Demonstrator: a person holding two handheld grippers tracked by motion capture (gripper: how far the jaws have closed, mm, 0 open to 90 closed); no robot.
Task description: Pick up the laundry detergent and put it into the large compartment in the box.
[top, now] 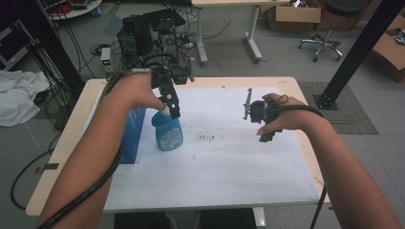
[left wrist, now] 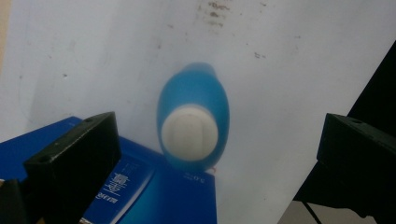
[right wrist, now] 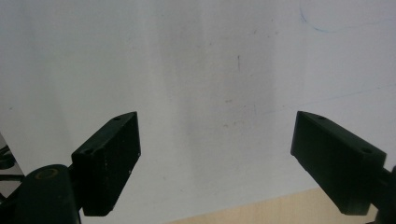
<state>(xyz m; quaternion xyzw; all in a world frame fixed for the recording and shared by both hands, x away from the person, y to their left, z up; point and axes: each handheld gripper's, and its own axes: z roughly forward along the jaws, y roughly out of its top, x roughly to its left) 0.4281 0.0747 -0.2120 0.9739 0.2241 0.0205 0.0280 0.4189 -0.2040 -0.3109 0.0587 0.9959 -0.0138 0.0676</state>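
The left claw (left wrist: 205, 154) hangs spread directly above the blue bottle (left wrist: 194, 119), clearance on both sides of its white cap (left wrist: 190, 132). A blue box (left wrist: 140, 186) lies just beside the bottle. The right claw (right wrist: 217, 154) is spread over bare white sheet (right wrist: 210, 70), near the bench (right wrist: 261, 212) edge.

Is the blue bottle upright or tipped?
Upright: the blue bottle stands on its base on the white sheet, white cap facing up between the open left tongs.

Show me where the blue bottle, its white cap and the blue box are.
blue bottle (top: 168, 135), high view, on its labelled body.
white cap (left wrist: 189, 131), left gripper view, on the cap's top face.
blue box (left wrist: 154, 196), left gripper view, on its top face beside the printed label.
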